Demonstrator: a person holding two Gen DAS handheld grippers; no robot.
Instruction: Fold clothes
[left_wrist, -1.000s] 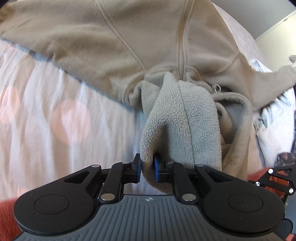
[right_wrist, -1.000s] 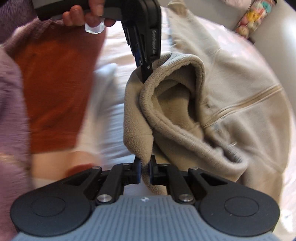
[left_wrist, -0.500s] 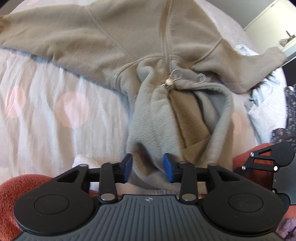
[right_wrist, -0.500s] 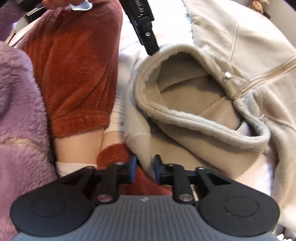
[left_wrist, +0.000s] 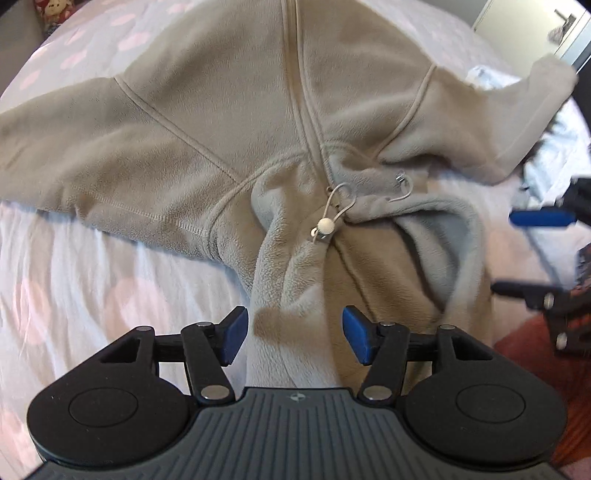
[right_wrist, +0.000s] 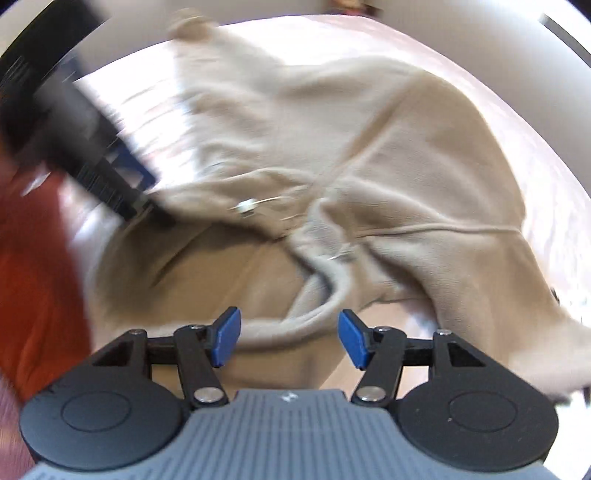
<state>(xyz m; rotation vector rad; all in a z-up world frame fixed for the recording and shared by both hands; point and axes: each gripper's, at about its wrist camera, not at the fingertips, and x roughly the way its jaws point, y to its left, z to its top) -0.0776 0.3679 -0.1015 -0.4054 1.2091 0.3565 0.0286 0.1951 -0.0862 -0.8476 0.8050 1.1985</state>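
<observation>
Left gripper (left_wrist: 291, 338): jaws standing wide apart, gripping nothing, hovering over hood (left_wrist: 373, 266) of beige fleece hoodie (left_wrist: 229, 122). Right gripper (right_wrist: 289, 339): jaws likewise spread wide, holding nothing, hood rim (right_wrist: 325, 299) lying between blue pads (right_wrist: 226, 338); view motion-blurred. Hoodie lying spread front-up on white, pink-spotted bedsheet (left_wrist: 70, 280), hood nearest grippers, drawstring toggle (left_wrist: 325, 224) resting at neckline, sleeves extending outward. Rust-red fleece garment (right_wrist: 33, 280) sitting beside hood.
</observation>
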